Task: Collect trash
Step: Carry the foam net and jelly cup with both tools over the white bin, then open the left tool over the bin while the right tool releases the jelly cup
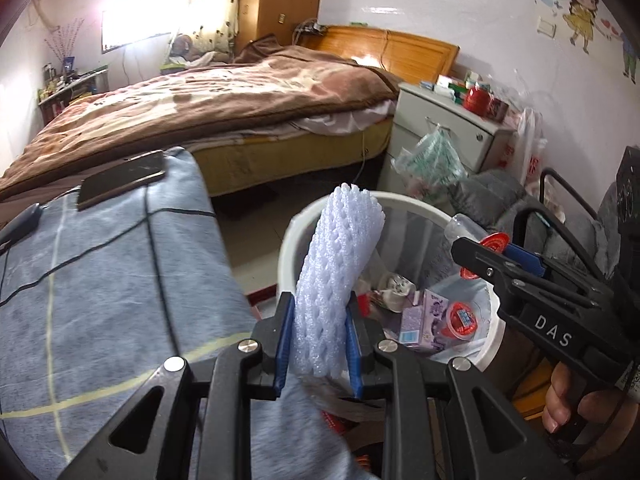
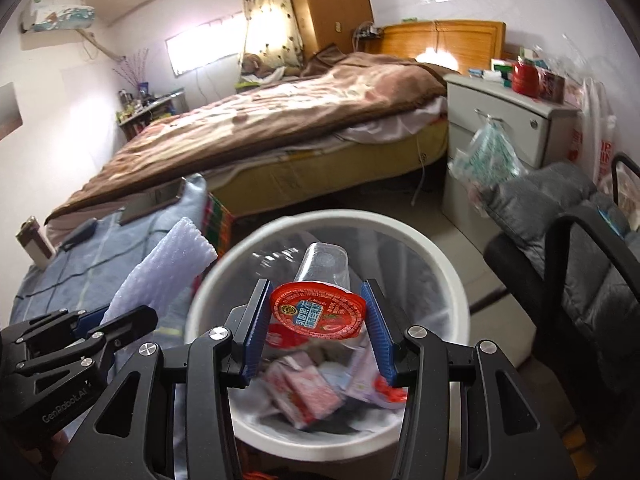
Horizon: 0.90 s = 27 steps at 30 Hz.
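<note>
My left gripper point(image 1: 319, 342) is shut on a white foam fruit net point(image 1: 338, 264), which stands up between the blue pads beside the rim of the white trash bin point(image 1: 288, 240). My right gripper point(image 2: 316, 330) is shut on a clear plastic jelly cup with a red foil lid point(image 2: 318, 310), held right over the white trash bin point(image 2: 424, 232). In the left wrist view the right gripper point(image 1: 476, 258) with the jelly cup point(image 1: 486, 246) reaches in from the right over the bin. The left gripper point(image 2: 120, 320) and foam net point(image 2: 168, 264) show at lower left in the right wrist view.
The bin has a clear liner and holds cartons, wrappers and another red-lidded cup point(image 1: 462, 320). A blue checked cloth surface point(image 1: 100, 280) with a phone point(image 1: 120, 180) lies left of the bin. A bed point(image 2: 260, 136), a white nightstand point(image 2: 508, 128) and a grey-cushioned black chair point(image 2: 580, 248) surround it.
</note>
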Each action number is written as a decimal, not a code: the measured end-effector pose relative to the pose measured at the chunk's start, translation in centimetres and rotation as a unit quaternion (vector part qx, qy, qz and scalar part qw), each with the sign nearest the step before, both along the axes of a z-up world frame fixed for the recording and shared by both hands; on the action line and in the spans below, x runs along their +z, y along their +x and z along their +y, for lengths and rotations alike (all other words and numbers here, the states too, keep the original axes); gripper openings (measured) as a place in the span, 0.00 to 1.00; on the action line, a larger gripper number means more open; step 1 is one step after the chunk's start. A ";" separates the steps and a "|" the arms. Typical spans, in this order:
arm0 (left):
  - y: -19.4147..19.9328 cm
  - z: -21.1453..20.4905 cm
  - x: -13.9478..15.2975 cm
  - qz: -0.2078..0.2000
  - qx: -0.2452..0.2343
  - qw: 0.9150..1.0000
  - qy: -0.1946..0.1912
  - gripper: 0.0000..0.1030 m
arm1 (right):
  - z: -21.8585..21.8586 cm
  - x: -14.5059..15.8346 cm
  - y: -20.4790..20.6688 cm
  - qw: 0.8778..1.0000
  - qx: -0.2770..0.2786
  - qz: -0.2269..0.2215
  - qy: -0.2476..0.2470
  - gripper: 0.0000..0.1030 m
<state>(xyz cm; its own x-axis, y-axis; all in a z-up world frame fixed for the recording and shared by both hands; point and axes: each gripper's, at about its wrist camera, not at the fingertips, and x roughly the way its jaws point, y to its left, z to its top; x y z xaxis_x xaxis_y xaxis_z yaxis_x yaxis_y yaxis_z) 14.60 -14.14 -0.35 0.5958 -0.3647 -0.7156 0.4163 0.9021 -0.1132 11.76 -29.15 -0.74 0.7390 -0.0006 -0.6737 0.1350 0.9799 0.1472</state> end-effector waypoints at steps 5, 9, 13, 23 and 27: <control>-0.2 -2.0 -0.9 0.013 -0.010 1.000 0.006 0.24 | -1.1 -1.1 0.0 1.000 -0.003 0.020 0.000 0.46; -0.2 -2.7 -1.4 0.017 -0.011 1.000 0.013 0.24 | -1.9 -1.7 -0.1 1.000 -0.003 0.030 0.005 0.46; -0.3 -3.2 -1.6 0.018 -0.012 1.000 0.016 0.24 | -2.3 -2.0 -0.3 0.999 -0.004 0.038 -0.003 0.46; -0.3 -3.0 -1.6 0.022 0.004 1.000 0.010 0.51 | -2.8 -2.1 -0.5 0.999 -0.006 0.044 -0.003 0.51; -0.5 -2.7 -1.5 0.022 0.006 1.000 0.006 0.51 | -2.9 -2.0 -0.7 0.999 -0.012 0.040 0.001 0.54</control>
<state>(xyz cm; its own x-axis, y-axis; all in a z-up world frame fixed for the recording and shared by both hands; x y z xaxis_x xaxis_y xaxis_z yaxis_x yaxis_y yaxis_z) 14.10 -16.87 -1.80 0.5684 -0.3497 -0.7447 0.4005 0.9083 -0.1208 11.10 -32.08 -2.75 0.6830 -0.0159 -0.7303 0.1697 0.9759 0.1375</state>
